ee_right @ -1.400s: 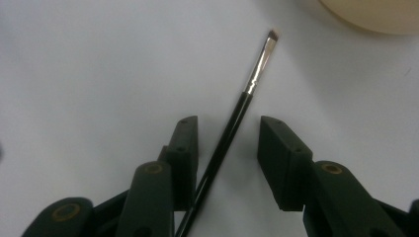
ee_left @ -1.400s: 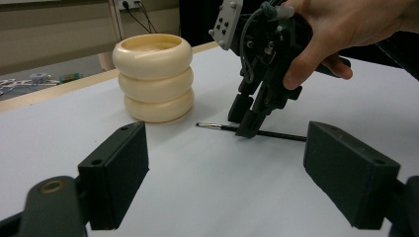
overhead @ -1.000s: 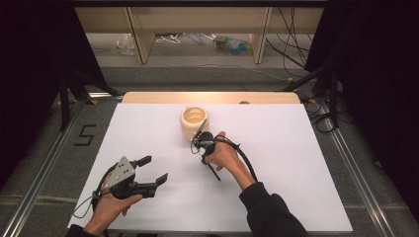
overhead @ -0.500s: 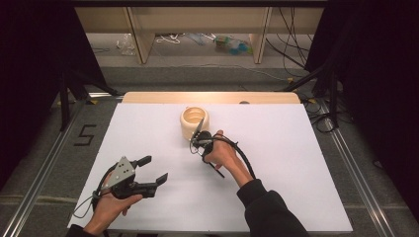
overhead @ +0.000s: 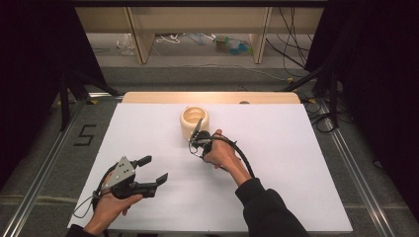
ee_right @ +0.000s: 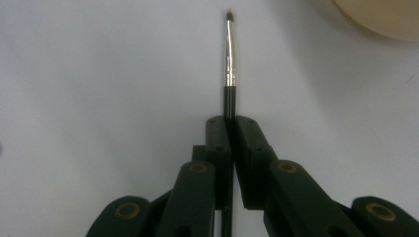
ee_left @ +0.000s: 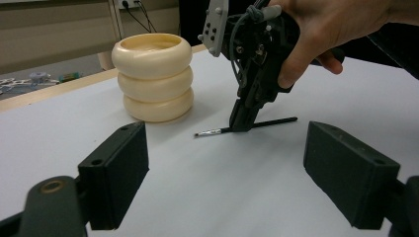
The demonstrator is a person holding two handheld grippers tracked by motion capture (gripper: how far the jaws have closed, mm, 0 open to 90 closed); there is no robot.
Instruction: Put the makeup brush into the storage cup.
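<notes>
Right gripper (ee_right: 231, 129) just closed, jaws pinched flat on a thin black-handled paintbrush (ee_right: 230, 74) with silver ferrule and small dark tip, lying on the white table (overhead: 296, 163) at 6 o'clock of a cream ribbed ceramic pot (overhead: 193, 122). Left gripper (overhead: 157, 170) spread wide, holding nothing, at 8 o'clock.

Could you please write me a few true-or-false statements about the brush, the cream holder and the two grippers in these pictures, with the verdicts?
1. The right gripper is shut on the brush. True.
2. The brush stands inside the cream holder. False: it lies on the white table sheet beside the holder, apart from it.
3. The left gripper has its jaws open with nothing between them. True.
4. The cream holder lies tipped on its side. False: it stands upright, its opening facing up.
5. The right gripper's jaws have just been opening. False: they have just been closing, with the brush's handle between them.
</notes>
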